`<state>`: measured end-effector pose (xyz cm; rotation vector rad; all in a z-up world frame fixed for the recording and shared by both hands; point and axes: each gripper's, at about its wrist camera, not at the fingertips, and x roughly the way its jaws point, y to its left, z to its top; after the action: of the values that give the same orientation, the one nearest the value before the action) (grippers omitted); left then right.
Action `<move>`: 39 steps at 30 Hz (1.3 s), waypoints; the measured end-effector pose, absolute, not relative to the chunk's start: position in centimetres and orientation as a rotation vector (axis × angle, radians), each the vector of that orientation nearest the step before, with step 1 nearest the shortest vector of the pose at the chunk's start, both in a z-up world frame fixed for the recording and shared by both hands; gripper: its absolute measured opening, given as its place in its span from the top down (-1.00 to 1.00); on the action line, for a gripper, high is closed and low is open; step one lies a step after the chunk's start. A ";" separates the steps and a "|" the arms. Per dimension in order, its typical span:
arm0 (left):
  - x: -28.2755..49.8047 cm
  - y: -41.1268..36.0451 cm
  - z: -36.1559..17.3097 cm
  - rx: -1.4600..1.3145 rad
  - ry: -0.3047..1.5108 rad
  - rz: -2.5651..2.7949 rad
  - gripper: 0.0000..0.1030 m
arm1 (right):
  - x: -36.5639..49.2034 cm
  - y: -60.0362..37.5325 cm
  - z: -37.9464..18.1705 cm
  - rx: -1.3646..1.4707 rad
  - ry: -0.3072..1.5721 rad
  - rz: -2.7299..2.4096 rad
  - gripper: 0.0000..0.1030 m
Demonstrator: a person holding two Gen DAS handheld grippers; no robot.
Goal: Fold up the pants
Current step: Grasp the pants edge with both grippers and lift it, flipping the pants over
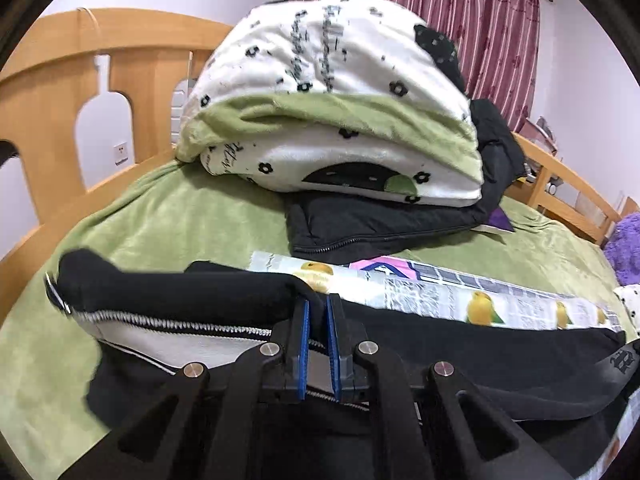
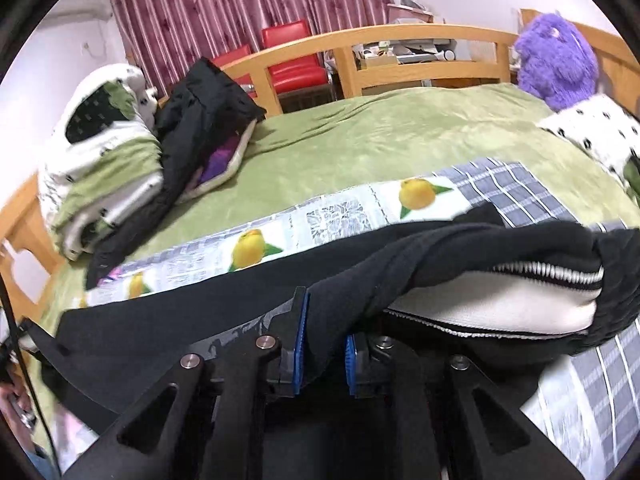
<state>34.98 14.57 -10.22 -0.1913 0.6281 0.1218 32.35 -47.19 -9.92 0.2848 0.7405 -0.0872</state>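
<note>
Black pants [image 1: 460, 344] with a white lining and a zipper lie across a lemon-print cloth [image 1: 480, 300] on the bed. My left gripper [image 1: 318, 320] is shut on a raised fold of the black fabric, its blue pads pinching the cloth near the zipper [image 1: 172, 322]. In the right wrist view my right gripper [image 2: 325, 332] is shut on a thick bunch of the same pants [image 2: 200, 320]. Their twisted black edge and white-lined zipper opening [image 2: 500, 300] hang to the right of the fingers. Both held parts are lifted off the cloth.
A folded white and green blanket [image 1: 332, 108] sits on a black jacket [image 1: 380, 224] at the bed's far side. A wooden bed frame [image 1: 60, 92] rims the green bedspread [image 2: 380, 140]. A purple plush toy [image 2: 556, 60] and red chairs [image 2: 288, 52] stand beyond.
</note>
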 end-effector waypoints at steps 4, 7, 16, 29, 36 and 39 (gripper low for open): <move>37.9 14.2 -12.5 -0.169 0.646 0.161 0.83 | 36.9 -46.4 -12.7 0.222 0.795 -0.125 0.65; 38.6 14.4 -13.0 -0.188 0.657 0.177 0.78 | 38.5 -46.6 -14.4 0.216 0.844 -0.138 0.54; 33.4 13.4 -10.2 -0.092 0.641 0.165 -0.33 | 32.8 -44.9 -12.5 0.204 0.836 -0.075 0.02; 21.9 16.8 -20.0 -0.417 0.912 0.081 -0.43 | 19.1 -46.8 -18.3 0.326 0.917 -0.102 -0.14; 24.9 18.0 -20.0 -0.488 0.871 0.082 -0.43 | 20.4 -49.0 -19.7 0.475 0.883 -0.110 -0.15; 26.8 18.4 -20.1 -0.509 0.865 0.110 -0.41 | 22.4 -49.7 -20.2 0.506 0.876 -0.122 -0.15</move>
<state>26.81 18.39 -20.12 -0.5088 0.8654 0.1099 22.42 -49.72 -20.15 0.5065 0.8759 -0.1220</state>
